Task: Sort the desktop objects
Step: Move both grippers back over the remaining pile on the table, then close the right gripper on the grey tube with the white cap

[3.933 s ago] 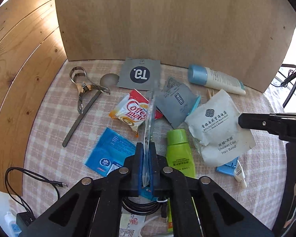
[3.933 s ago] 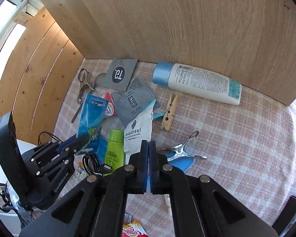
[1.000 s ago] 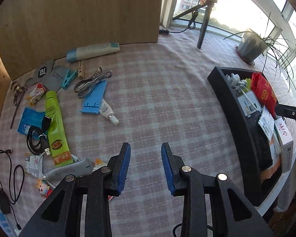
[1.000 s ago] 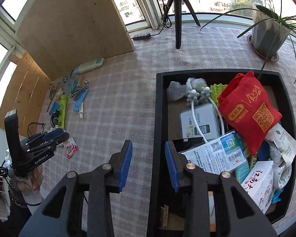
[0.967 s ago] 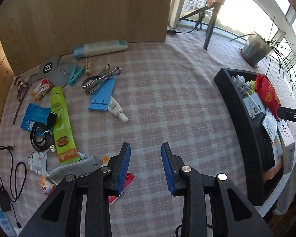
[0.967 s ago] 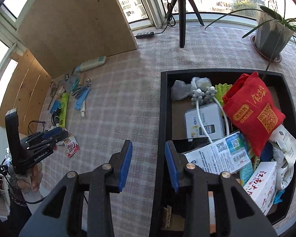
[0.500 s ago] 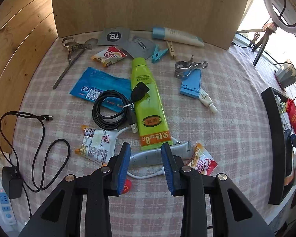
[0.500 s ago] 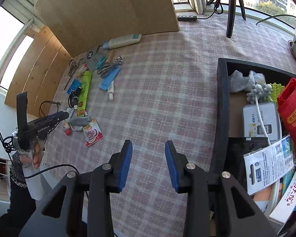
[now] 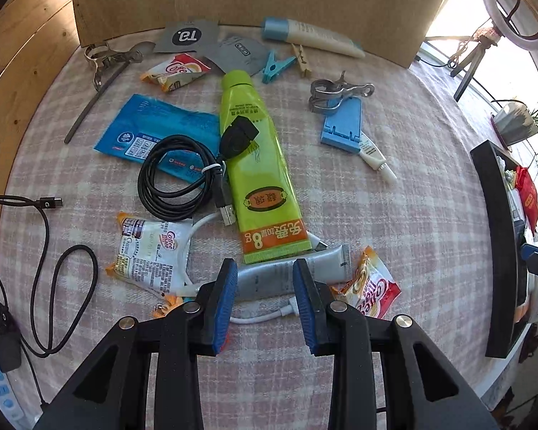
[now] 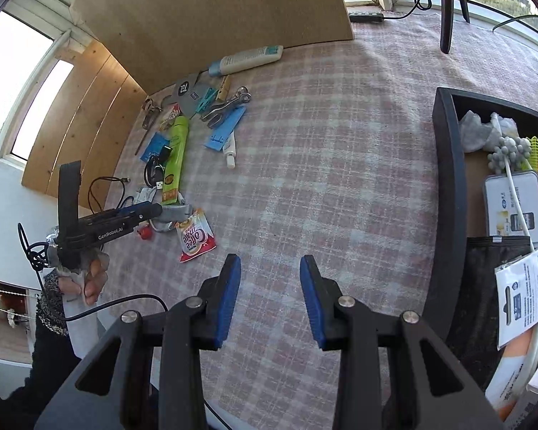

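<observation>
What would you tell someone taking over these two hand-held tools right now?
Left gripper: open, nothing held, fingers on either side of the grey tube, over it.
Right gripper: open and empty, over bare tablecloth beside the black bin.
Done: the bin already holds a red pouch, boxes and packets.
Left: the pile by the wooden board, including the green tube, black cable, blue packet, coffee sachets, pegs, blue stand, small white tube and lotion bottle.
The grey tube looks like the next pick.
</observation>
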A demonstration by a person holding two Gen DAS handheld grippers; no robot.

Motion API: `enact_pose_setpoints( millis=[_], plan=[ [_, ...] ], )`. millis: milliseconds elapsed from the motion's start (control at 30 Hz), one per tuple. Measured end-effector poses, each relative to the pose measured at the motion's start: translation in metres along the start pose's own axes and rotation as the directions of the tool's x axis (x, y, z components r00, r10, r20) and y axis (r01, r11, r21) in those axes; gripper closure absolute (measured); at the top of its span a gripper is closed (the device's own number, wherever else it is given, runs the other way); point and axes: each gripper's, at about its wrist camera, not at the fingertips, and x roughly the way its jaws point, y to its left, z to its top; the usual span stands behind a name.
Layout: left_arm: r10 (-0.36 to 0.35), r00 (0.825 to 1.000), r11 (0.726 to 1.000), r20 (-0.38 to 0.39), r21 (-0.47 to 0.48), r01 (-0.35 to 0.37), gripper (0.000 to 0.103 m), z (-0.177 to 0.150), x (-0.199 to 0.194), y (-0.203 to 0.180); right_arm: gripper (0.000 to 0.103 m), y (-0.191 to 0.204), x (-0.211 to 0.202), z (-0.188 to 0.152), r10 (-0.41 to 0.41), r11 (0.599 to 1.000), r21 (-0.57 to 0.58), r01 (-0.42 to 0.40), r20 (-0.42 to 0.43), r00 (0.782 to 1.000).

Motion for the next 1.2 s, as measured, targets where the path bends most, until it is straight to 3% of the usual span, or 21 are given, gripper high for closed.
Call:
enact_pose_setpoints(
  millis=[167,300,467,733,900,1033,1200],
  plan=[
    [-0.045,0.999,0.999,-0.030,0.004,0.045,0.073,-0.016,0.004,-0.009,0.069,0.007,0.007,0.000,0.026,1.000,0.006,-0.026,-0.015,1.000],
    [-0.009,1.000,1.000,-0.023,0.008,0.009,0.075,-0.023,0.004,-0.012,0.069,0.020,0.012,0.000,0.033,0.999,-0.023,-0.033,-0.023,0.999],
    [-0.035,0.999,0.999,-0.001,-0.040,0.035,0.075,-0.029,-0.007,0.001,0.069,0.046,0.021,0.010,0.052,0.994,-0.096,-0.055,-0.029,0.998],
    [-0.081,0.996,0.991,0.033,-0.108,0.084,0.075,-0.039,-0.009,0.019,0.069,0.122,0.075,0.044,0.126,0.956,-0.240,-0.170,-0.187,0.974],
    [-0.104,0.993,0.983,0.057,-0.146,0.112,0.075,-0.040,-0.010,0.031,0.069,0.163,0.116,0.055,0.113,0.945,-0.268,-0.185,-0.264,0.958],
    [-0.118,0.991,0.979,0.069,-0.157,0.128,0.075,-0.042,-0.011,0.035,0.069,0.176,0.148,0.057,0.112,0.946,-0.251,-0.204,-0.339,0.934],
    [-0.127,0.989,0.978,0.073,-0.156,0.137,0.075,-0.041,-0.009,0.033,0.069,0.181,0.170,0.063,0.079,0.946,-0.267,-0.183,-0.357,0.931]
  ],
)
